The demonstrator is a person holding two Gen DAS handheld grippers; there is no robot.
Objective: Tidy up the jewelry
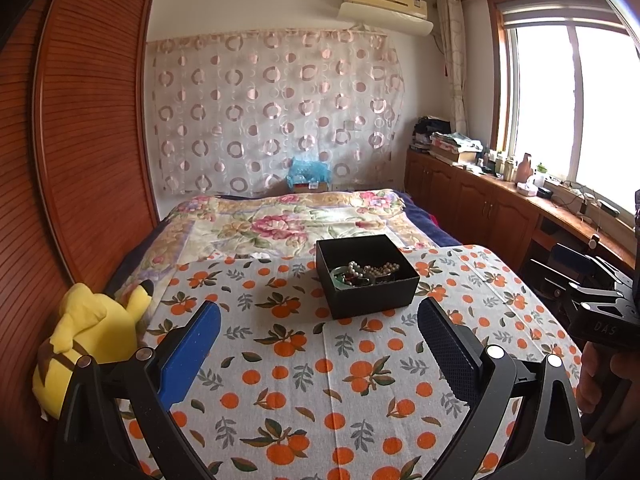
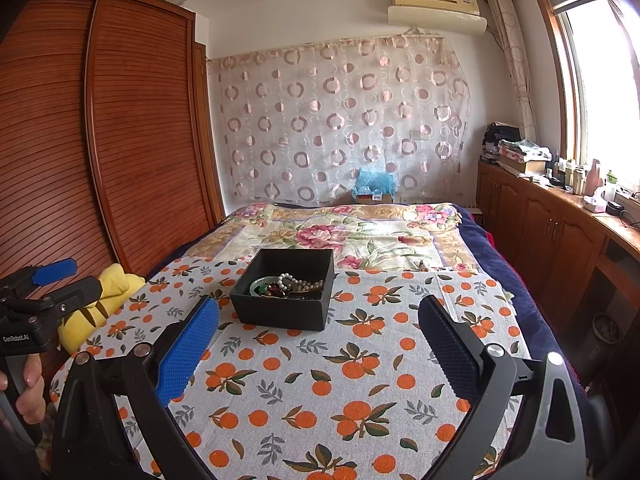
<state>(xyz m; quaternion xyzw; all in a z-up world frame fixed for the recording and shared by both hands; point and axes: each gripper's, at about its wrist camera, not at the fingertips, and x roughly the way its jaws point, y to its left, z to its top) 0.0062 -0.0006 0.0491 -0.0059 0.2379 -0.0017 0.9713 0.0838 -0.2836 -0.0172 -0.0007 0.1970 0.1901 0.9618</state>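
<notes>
A black open box (image 1: 372, 294) stands on the orange-print cloth (image 1: 304, 360). It holds a pearl strand (image 1: 372, 268), a green bangle and dark beads in a tangle. In the right wrist view the box (image 2: 280, 312) and the pearls (image 2: 290, 278) show too. My left gripper (image 1: 320, 316) is open and empty, a short way before the box. My right gripper (image 2: 320, 312) is open and empty, with the box just past its left finger. The left gripper also shows at the left edge of the right wrist view (image 2: 56, 274).
A yellow plush toy (image 1: 92, 340) lies at the cloth's left edge beside the wooden wardrobe (image 1: 80, 140). A floral quilt (image 1: 296, 220) covers the bed beyond the cloth. Wooden cabinets (image 1: 480, 200) with clutter line the right wall under the window.
</notes>
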